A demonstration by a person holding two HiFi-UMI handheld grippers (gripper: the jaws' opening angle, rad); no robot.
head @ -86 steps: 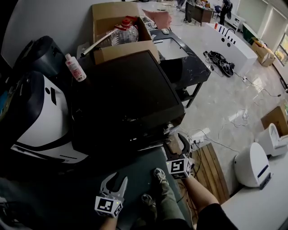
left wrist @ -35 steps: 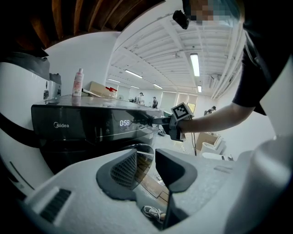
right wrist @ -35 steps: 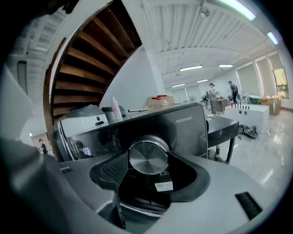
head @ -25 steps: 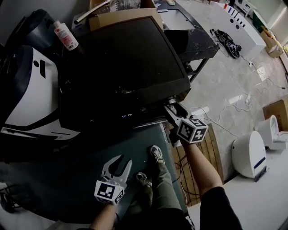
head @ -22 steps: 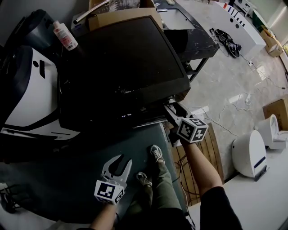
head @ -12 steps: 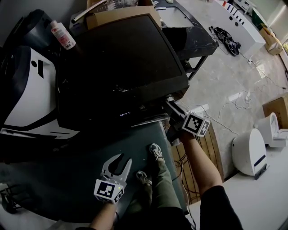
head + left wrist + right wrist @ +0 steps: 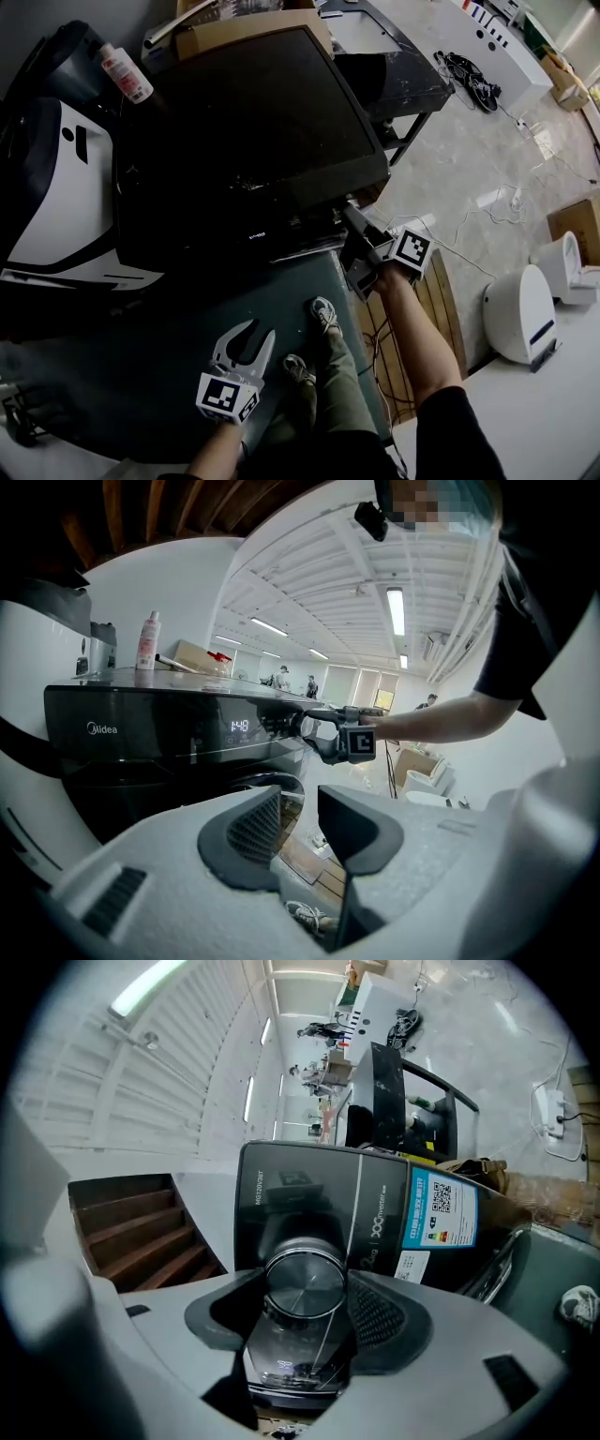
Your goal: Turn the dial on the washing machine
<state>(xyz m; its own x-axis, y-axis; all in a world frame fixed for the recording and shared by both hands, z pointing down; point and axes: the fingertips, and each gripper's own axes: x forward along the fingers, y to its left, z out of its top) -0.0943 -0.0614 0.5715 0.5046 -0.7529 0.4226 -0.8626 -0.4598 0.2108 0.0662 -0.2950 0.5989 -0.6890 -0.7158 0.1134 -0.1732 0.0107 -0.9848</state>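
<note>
**Gripper takes hold of washer dial**

The right gripper (image 7: 354, 218) was clamped on the round metal dial (image 7: 305, 1284) at the right end of the front panel of the dark washing machine (image 7: 253, 122). Its two pads pressed the knob's rim from either side, and the knob's face sat square to the gripper's camera. To make the turn well, the wrist would probably need to roll about the dial's own centre — any sideways drag looked likely to slip the pads off the smooth rim. The squeeze looked best firm rather than crushing, with an eye on the lit display (image 7: 239, 727) just left of the dial to confirm the change. The left gripper (image 7: 247, 337) hung low and near, above the person's shoes (image 7: 325, 319) and well apart from the machine — its jaws apart, with nothing between them.
</note>
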